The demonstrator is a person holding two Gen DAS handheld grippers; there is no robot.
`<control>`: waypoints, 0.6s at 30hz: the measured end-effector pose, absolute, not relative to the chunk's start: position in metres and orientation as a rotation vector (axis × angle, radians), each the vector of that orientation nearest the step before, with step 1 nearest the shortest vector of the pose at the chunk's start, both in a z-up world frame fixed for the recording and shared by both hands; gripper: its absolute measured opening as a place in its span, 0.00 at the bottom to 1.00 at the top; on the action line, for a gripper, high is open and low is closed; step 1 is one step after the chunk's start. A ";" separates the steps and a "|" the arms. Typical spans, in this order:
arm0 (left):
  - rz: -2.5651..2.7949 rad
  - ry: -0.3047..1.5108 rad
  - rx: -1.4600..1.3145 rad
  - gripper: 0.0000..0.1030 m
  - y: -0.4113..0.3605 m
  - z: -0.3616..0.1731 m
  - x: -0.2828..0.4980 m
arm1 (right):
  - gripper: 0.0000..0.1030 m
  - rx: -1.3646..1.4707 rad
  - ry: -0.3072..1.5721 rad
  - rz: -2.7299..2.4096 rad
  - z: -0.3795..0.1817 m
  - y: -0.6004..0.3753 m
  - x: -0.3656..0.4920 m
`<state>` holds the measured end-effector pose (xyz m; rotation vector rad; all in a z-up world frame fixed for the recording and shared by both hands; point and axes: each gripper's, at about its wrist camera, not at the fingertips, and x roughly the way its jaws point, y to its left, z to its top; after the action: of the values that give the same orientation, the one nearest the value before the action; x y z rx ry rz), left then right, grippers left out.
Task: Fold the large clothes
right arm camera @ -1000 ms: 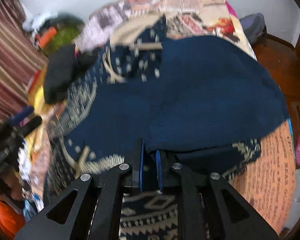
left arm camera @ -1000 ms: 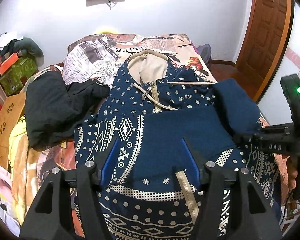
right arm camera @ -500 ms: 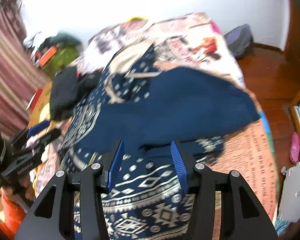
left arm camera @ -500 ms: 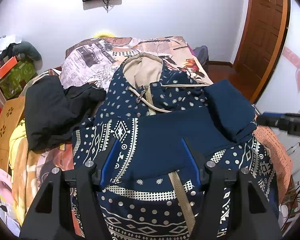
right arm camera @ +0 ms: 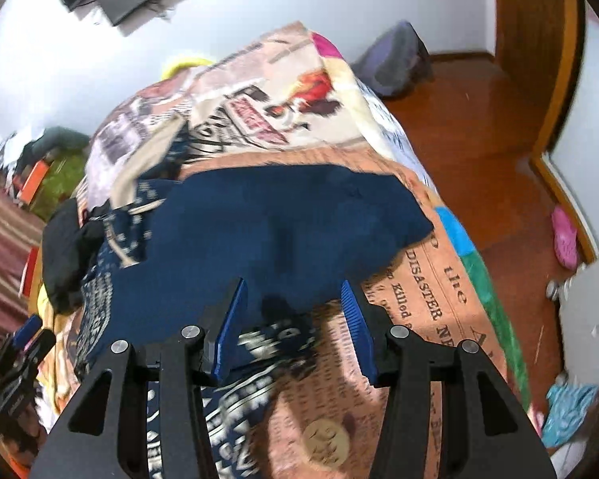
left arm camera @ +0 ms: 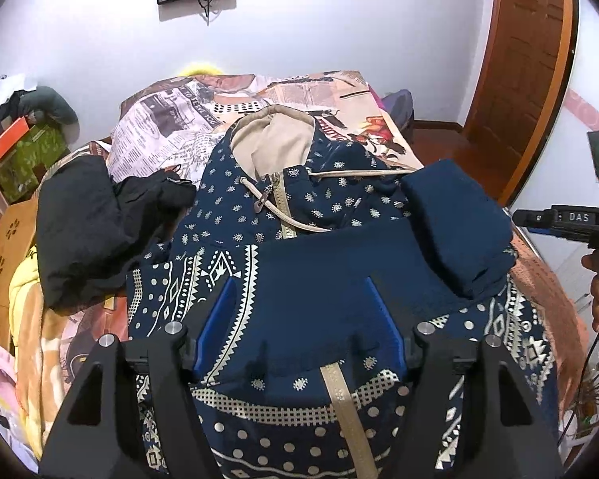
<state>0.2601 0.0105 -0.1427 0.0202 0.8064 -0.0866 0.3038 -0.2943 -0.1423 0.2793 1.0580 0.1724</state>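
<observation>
The left gripper hovers with its blue-padded jaws spread apart, nothing pinched, just above the folded-over plain sleeve of the navy hooded jacket with cream geometric print and beige hood lining. The right gripper has just been opening; its jaws stand apart and empty over the jacket's near right edge. The jacket lies spread across the newspaper-print bedspread, hood at the far end. A crumpled black garment lies touching its left side.
</observation>
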 end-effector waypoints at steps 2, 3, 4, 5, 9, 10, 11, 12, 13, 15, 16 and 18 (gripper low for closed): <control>-0.080 0.804 0.037 0.63 0.009 -0.147 0.262 | 0.44 0.345 1.104 0.145 -0.160 -0.304 0.312; -0.079 0.809 0.046 0.63 0.007 -0.150 0.263 | 0.44 0.377 1.122 0.143 -0.167 -0.308 0.314; -0.081 0.814 0.049 0.63 0.007 -0.152 0.263 | 0.44 0.427 1.146 0.151 -0.177 -0.313 0.319; -0.083 0.818 0.049 0.63 0.007 -0.154 0.264 | 0.44 0.472 1.165 0.165 -0.184 -0.317 0.321; -0.069 0.830 0.031 0.63 0.008 -0.166 0.269 | 0.45 0.656 1.165 0.208 -0.200 -0.333 0.328; -0.070 0.837 0.025 0.63 0.008 -0.169 0.270 | 0.45 0.688 1.157 0.213 -0.203 -0.336 0.331; -0.073 0.848 0.015 0.63 0.009 -0.172 0.272 | 0.45 0.709 1.151 0.217 -0.204 -0.338 0.333; -0.073 0.857 0.003 0.63 0.010 -0.174 0.273 | 0.45 0.723 1.144 0.219 -0.205 -0.338 0.335; -0.072 0.860 -0.001 0.63 0.010 -0.176 0.273 | 0.45 0.731 1.139 0.222 -0.206 -0.339 0.338; -0.067 0.860 0.002 0.63 0.010 -0.176 0.272 | 0.45 0.742 1.119 0.212 -0.207 -0.339 0.342; -0.065 0.858 0.007 0.63 0.010 -0.176 0.270 | 0.45 0.739 1.109 0.198 -0.206 -0.338 0.343; -0.063 0.858 0.007 0.63 0.011 -0.175 0.267 | 0.38 0.710 1.097 0.173 -0.202 -0.335 0.344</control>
<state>0.2673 0.0112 -0.1752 0.0070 0.8583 -0.0629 0.3437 -0.3350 -0.2015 0.7099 1.0965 0.1732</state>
